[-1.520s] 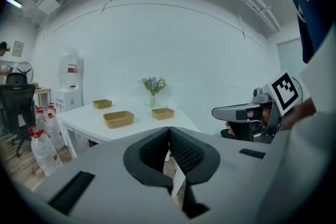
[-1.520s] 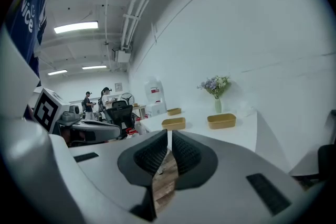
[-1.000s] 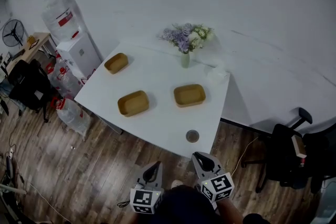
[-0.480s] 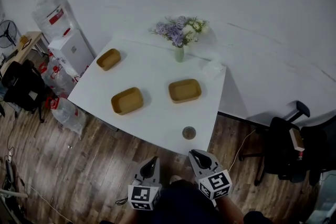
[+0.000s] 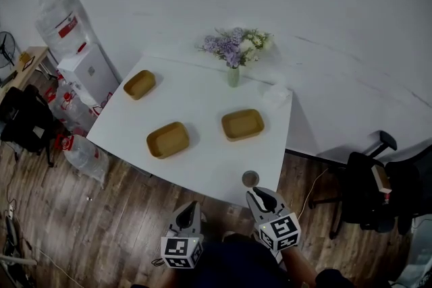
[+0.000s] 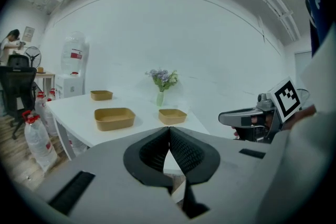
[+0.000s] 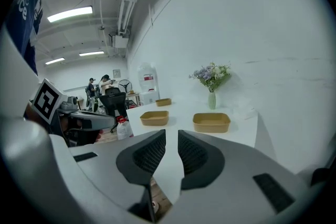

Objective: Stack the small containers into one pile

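Observation:
Three shallow brown containers lie apart on the white table (image 5: pixel 202 94): one at the far left (image 5: pixel 140 84), one at the front left (image 5: pixel 168 139), one in the middle right (image 5: pixel 243 125). Both grippers hang below the table's near edge, above the wooden floor. My left gripper (image 5: pixel 190 210) is shut and empty, its jaws touching (image 6: pixel 169 136). My right gripper (image 5: pixel 255 194) is also shut with nothing in it; only a thin slit shows between its jaws (image 7: pixel 171 140). The containers show ahead of both grippers (image 6: pixel 114 118) (image 7: pixel 211 122).
A vase of flowers (image 5: pixel 233 54) stands at the table's far edge. A small round object (image 5: pixel 250 179) sits by the near edge, just ahead of my right gripper. A water dispenser (image 5: pixel 84 67) and bottles (image 5: pixel 84 153) stand left; an office chair (image 5: pixel 364 202) right.
The head view has shifted slightly, so the table sits a little lower in it. Both grippers stay shut and empty in front of the table's near edge.

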`<move>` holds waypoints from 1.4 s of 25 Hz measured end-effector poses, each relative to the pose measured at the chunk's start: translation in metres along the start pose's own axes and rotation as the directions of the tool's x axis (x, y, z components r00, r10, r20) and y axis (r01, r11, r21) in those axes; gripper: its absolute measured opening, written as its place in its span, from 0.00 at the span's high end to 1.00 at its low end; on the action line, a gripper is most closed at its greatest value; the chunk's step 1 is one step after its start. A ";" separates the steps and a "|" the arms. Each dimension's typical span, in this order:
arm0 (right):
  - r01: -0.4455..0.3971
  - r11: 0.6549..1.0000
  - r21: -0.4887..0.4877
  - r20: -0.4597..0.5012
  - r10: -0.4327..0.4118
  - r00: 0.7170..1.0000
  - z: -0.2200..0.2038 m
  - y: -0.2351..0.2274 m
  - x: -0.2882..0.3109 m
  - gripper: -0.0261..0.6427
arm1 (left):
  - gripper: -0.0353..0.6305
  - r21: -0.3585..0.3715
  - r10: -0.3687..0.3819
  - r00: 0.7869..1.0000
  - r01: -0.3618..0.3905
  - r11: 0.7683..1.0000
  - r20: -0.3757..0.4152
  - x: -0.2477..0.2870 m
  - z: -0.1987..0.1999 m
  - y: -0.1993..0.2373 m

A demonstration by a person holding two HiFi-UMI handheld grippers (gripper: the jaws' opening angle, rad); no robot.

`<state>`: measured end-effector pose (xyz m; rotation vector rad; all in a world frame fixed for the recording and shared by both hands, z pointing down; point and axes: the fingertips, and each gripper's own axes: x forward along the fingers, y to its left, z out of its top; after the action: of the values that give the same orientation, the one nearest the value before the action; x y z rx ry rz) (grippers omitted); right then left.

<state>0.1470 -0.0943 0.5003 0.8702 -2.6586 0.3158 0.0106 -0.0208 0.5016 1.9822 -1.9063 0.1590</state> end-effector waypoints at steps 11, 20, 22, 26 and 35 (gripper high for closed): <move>0.027 0.995 -0.092 -0.030 -0.030 0.999 0.035 -0.027 0.057 0.70 | 0.92 -0.028 -0.022 1.000 0.022 0.999 0.006 0.024 0.019 0.054; -0.009 0.946 -0.325 -0.160 -0.046 0.986 0.047 -0.063 0.117 0.70 | 0.92 -0.006 -0.059 0.998 0.059 0.998 -0.006 0.035 0.028 0.080; -0.029 0.927 -0.374 -0.196 -0.049 0.979 0.046 -0.069 0.131 0.70 | 0.92 -0.001 -0.062 0.998 0.062 0.998 -0.009 0.036 0.029 0.087; -0.075 0.884 -0.462 -0.261 -0.055 0.964 0.047 -0.077 0.157 0.70 | 0.92 0.013 -0.064 0.998 0.064 0.998 -0.013 0.040 0.033 0.099; -0.240 0.728 -0.642 -0.480 -0.138 0.866 0.010 -0.106 0.198 0.70 | 0.92 0.014 -0.055 0.997 0.056 0.998 -0.058 0.047 0.030 0.119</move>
<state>0.0584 -0.2862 0.5757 0.3822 -2.0376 -0.3894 -0.1078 -0.0754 0.5129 2.0161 -1.8177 0.2143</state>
